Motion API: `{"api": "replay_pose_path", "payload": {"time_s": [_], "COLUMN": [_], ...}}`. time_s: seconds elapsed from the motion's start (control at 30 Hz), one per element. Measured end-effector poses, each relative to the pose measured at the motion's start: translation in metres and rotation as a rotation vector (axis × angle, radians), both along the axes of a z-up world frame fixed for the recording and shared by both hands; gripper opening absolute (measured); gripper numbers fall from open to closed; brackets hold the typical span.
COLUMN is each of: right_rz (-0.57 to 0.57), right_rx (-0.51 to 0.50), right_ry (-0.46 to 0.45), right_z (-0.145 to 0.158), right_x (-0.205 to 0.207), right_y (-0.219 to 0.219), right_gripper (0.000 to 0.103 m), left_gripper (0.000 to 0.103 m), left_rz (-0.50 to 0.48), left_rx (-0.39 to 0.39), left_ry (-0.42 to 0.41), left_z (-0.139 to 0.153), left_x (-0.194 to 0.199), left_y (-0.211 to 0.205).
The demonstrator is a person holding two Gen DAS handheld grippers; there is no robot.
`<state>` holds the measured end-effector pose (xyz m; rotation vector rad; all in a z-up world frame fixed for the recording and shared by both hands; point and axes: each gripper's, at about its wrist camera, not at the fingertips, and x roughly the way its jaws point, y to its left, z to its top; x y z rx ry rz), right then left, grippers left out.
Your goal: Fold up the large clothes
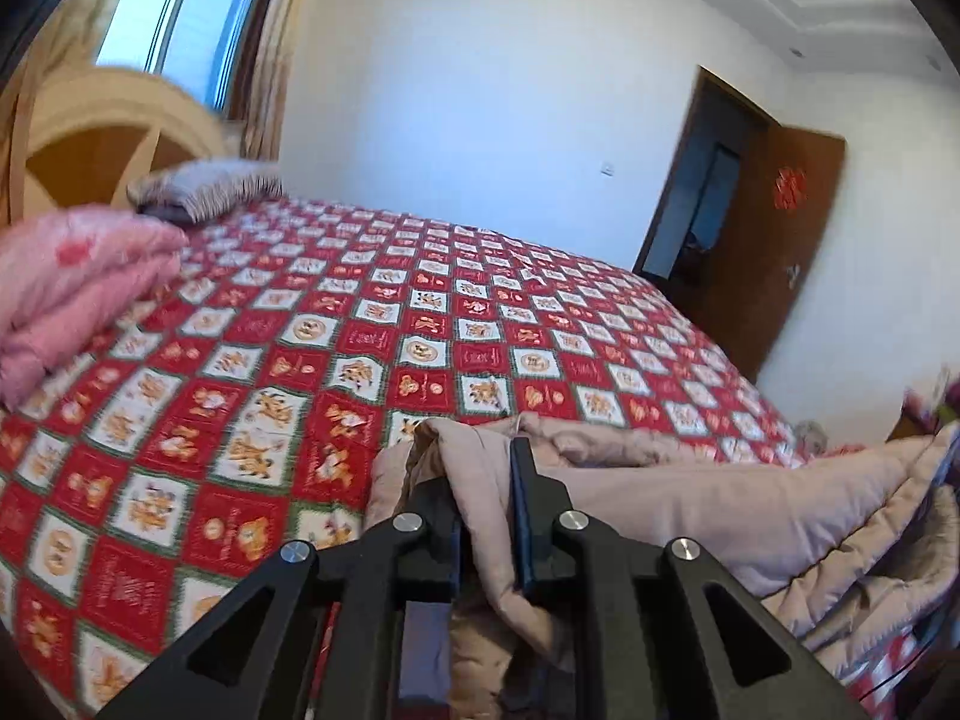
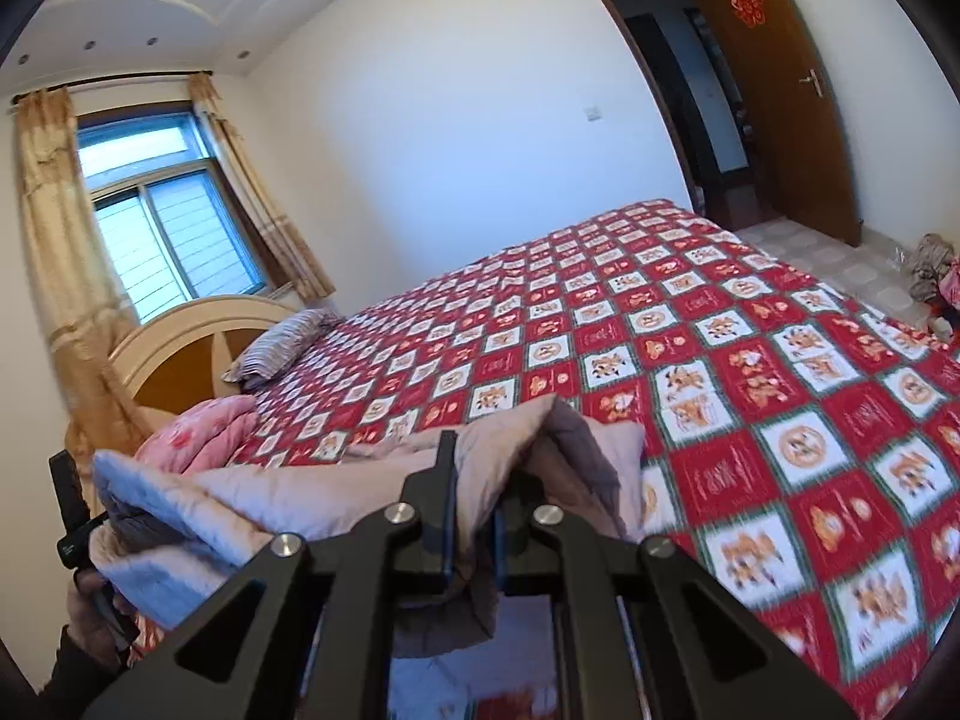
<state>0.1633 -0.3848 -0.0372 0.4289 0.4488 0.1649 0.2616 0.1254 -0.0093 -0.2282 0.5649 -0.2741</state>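
Both the left gripper (image 1: 487,516) and right gripper (image 2: 474,504) pinch the beige quilted garment (image 1: 690,498), apparently lifted above the near bed (image 1: 360,330) edge.

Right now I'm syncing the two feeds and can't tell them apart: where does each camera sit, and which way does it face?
Left wrist: on the left gripper, facing across the bed to the door; its fingers pinch the beige garment.
Right wrist: on the right gripper, facing the window; fingers pinch the garment; the left hand shows at left.
Shared: bed, garment, pink quilt, pillow, door.
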Motion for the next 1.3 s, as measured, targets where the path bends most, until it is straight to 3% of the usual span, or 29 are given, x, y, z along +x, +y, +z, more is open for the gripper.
{"api": "replay_pose_path", "payload": {"time_s": [0.07, 0.1, 0.13, 0.17, 0.2, 0.23, 0.33, 0.53, 0.6, 0.63, 0.67, 0.73, 0.8, 0.9, 0.97, 1.13, 1.2, 1.3], "right_rz": [-0.022, -0.023, -0.036, -0.054, -0.064, -0.072, -0.107, -0.175, -0.166, -0.171, -0.177, -0.173, -0.170, -0.191, -0.197, -0.108, -0.008, 0.103], "right_rx": [0.014, 0.016, 0.008, -0.003, -0.009, -0.002, -0.042, -0.127, -0.121, -0.117, -0.102, -0.096, -0.156, -0.229, -0.251, -0.407, -0.431, -0.494], "right_ry": [0.021, 0.028, 0.034, 0.044, 0.057, 0.076, 0.113, 0.184, 0.211, 0.227, 0.232, 0.232, 0.232, 0.214, 0.184, 0.104, 0.111, 0.184], "right_z": [0.000, 0.000, -0.001, -0.002, -0.004, -0.009, -0.026, -0.067, -0.078, -0.082, -0.085, -0.086, -0.084, -0.075, -0.070, -0.065, -0.073, -0.098], "right_x": [0.028, 0.034, 0.047, 0.059, 0.066, 0.081, 0.121, 0.191, 0.208, 0.212, 0.212, 0.207, 0.201, 0.182, 0.171, 0.142, 0.141, 0.155], "right_y": [-0.005, -0.008, -0.011, -0.012, -0.014, -0.016, -0.009, 0.012, 0.013, 0.012, 0.010, 0.010, 0.019, 0.038, 0.053, 0.119, 0.141, 0.165], "right_gripper": [0.011, 0.011, 0.011, 0.011, 0.011, 0.011, 0.011, 0.012, 0.023, 0.036, 0.044, 0.048, 0.050, 0.062, 0.087, 0.090, 0.089, 0.085], "left_gripper": [0.023, 0.049, 0.068, 0.097, 0.100, 0.100, 0.100, 0.100, 0.100, 0.100, 0.100, 0.100, 0.100, 0.100, 0.100, 0.100, 0.100, 0.100], "left_rz": [0.027, 0.059, 0.124, 0.183, 0.214, 0.241, 0.269, 0.336, 0.370, 0.371, 0.379, 0.397, 0.392, 0.375, 0.348, 0.257, 0.252, 0.256], "left_rx": [-0.021, -0.001, 0.042, 0.063, 0.062, 0.075, 0.139, 0.213, 0.262, 0.278, 0.293, 0.336, 0.383, 0.448, 0.468, 0.513, 0.543, 0.594], "left_ry": [-0.012, -0.026, -0.063, -0.123, -0.158, -0.174, -0.105, -0.016, 0.019, 0.027, 0.024, -0.003, -0.066, -0.171, -0.221, -0.244, -0.232, -0.129], "left_z": [0.007, 0.011, 0.016, 0.020, 0.021, 0.020, 0.002, -0.054, -0.072, -0.079, -0.084, -0.084, -0.080, -0.071, -0.067, -0.072, -0.082, -0.106], "left_x": [0.015, 0.018, 0.022, 0.027, 0.030, 0.040, 0.073, 0.108, 0.117, 0.119, 0.118, 0.112, 0.099, 0.079, 0.069, 0.064, 0.072, 0.101], "left_y": [0.002, 0.001, 0.001, 0.003, 0.005, 0.005, -0.009, -0.046, -0.056, -0.059, -0.062, -0.071, -0.084, -0.106, -0.118, -0.147, -0.153, -0.156]}}
